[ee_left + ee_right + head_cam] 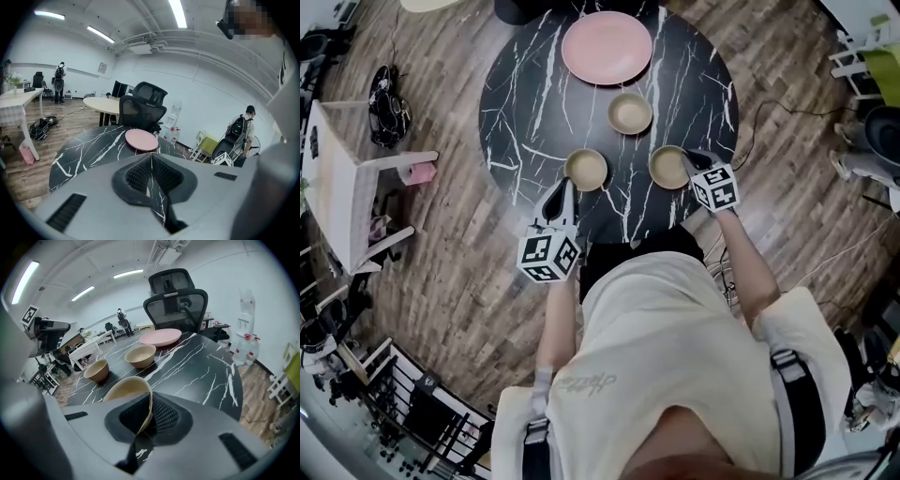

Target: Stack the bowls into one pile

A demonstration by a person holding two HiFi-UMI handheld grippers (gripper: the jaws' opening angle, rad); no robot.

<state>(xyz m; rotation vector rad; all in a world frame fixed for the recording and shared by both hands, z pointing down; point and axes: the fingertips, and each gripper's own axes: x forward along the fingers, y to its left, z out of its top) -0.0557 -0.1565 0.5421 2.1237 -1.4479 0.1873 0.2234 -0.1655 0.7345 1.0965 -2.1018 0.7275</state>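
Note:
Three tan bowls stand on the round black marble table (525,103). The near-right bowl (666,169) (123,389) has its rim pinched between the pads of my right gripper (691,159) (148,401), which is shut on it from the bowl's right side. The near-left bowl (586,169) (97,370) sits just beyond the tips of my left gripper (564,190) (151,159), whose jaws are shut with nothing in them. Farther back, the third bowl (630,112) (140,355) stands alone.
A pink plate (607,47) (141,139) (161,337) lies at the table's far side, with a black office chair (176,301) behind it. A white table (342,178) and a bag (387,103) are on the wood floor at left. People stand far off in the room.

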